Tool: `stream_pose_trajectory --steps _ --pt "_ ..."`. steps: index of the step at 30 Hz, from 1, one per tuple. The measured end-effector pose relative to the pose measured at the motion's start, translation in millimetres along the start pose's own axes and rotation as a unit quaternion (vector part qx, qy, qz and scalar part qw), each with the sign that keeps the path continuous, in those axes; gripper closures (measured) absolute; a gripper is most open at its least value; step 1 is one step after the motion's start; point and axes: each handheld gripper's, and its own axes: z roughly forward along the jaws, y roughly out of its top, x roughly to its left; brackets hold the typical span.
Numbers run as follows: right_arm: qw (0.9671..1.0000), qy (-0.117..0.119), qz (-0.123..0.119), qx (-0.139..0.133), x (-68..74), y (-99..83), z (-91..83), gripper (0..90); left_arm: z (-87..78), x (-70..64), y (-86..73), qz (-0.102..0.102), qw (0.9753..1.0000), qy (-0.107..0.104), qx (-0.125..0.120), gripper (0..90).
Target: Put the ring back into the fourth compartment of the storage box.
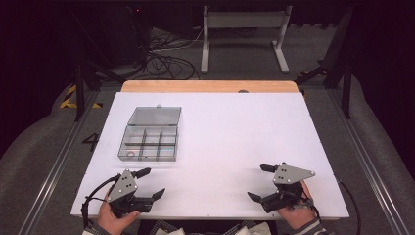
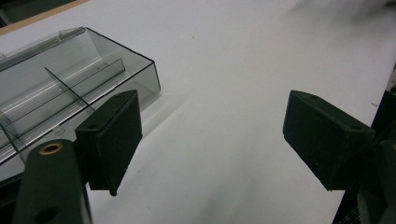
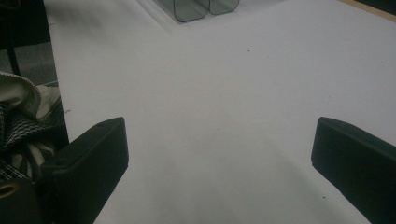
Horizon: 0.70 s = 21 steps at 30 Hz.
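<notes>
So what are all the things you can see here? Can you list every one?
Box: one, clear grey plastic with dividers and its lid open, on the left part of the table, just beyond the left gripper.
Small ring: one, pale, in the box's near-left compartment; too small to tell what it is.
Table: one, white top with a wooden strip along the far edge.
Stand: one, light grey metal, on the floor behind the table.
Cables: a tangle, black, on the floor behind the table.
Left gripper: one, black with a grey plate, near-left table edge, jaws open.
Right gripper: one, black with a grey plate, near-right table edge, jaws open.
</notes>
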Motion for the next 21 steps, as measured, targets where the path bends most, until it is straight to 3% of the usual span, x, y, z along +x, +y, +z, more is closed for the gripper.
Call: stream_pose_trajectory --steps 13,21 --pt "1.0000 0.001 -0.001 0.001 0.0 0.1 0.5 4.3 -2.3 2.3 1.2 -0.019 0.9997 -0.008 -0.015 19.9" --pt "1.0000 0.001 0.000 0.000 -0.2 -0.1 0.5 4.3 -2.3 1.2 1.7 -0.011 0.9998 -0.003 -0.015 19.8"
